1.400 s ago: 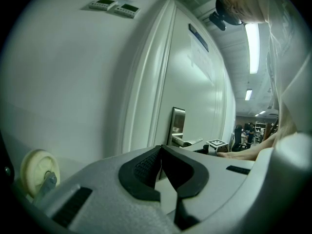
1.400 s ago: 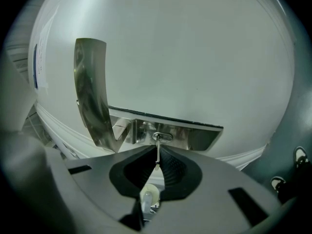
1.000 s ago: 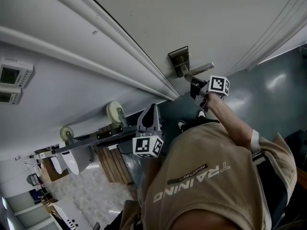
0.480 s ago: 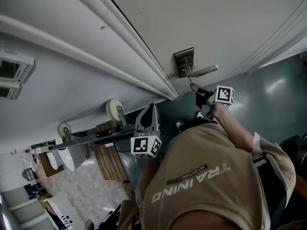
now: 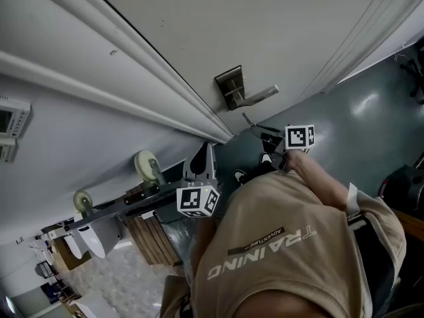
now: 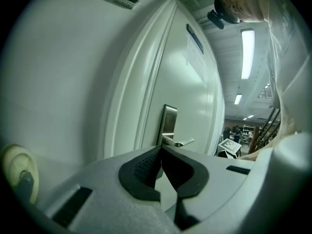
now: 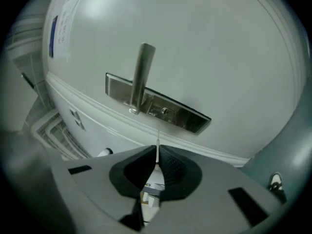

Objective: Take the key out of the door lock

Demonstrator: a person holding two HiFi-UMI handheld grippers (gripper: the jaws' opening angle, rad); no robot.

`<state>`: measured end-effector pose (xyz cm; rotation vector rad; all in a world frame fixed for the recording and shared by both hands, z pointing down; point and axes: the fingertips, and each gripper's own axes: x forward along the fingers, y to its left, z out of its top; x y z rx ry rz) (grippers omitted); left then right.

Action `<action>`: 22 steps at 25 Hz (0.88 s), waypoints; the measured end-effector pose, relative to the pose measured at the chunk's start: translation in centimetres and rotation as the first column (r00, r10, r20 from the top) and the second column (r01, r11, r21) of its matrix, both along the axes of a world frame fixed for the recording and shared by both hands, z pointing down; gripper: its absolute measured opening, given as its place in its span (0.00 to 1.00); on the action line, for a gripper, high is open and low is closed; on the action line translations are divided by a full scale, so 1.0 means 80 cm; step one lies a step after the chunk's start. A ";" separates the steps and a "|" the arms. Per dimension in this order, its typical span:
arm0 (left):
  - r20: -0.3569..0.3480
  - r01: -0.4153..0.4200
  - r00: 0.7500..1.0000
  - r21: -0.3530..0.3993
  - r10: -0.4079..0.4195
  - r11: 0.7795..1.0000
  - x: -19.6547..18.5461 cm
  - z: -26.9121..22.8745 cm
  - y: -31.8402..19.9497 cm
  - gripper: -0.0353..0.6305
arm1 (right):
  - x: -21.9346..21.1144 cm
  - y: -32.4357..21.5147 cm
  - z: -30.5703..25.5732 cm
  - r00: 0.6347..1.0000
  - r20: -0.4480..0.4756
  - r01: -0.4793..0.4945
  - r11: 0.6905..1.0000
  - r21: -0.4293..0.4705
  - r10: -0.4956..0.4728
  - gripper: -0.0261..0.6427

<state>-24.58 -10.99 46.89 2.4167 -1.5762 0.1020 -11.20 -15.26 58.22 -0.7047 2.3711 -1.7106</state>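
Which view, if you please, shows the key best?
Right gripper view: the key stands edge-on between its shut jaws, clear of the lock plate. Head view shows only a thin sliver; left gripper view, nothing.

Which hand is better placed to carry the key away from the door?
Right. The right gripper is shut on the key, whose blade points at the lock plate but is clear of it. The left gripper is shut on nothing, farther from the lock.

even, dim indoor light; gripper views bulge and darken at rims; floor (image 5: 371, 105) glares.
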 end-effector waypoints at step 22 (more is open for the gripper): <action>-0.077 -0.139 0.988 -0.066 0.134 0.988 -0.024 0.070 0.024 0.07 | -0.006 0.066 -0.004 0.879 -0.476 0.117 0.968 0.221 0.003 0.08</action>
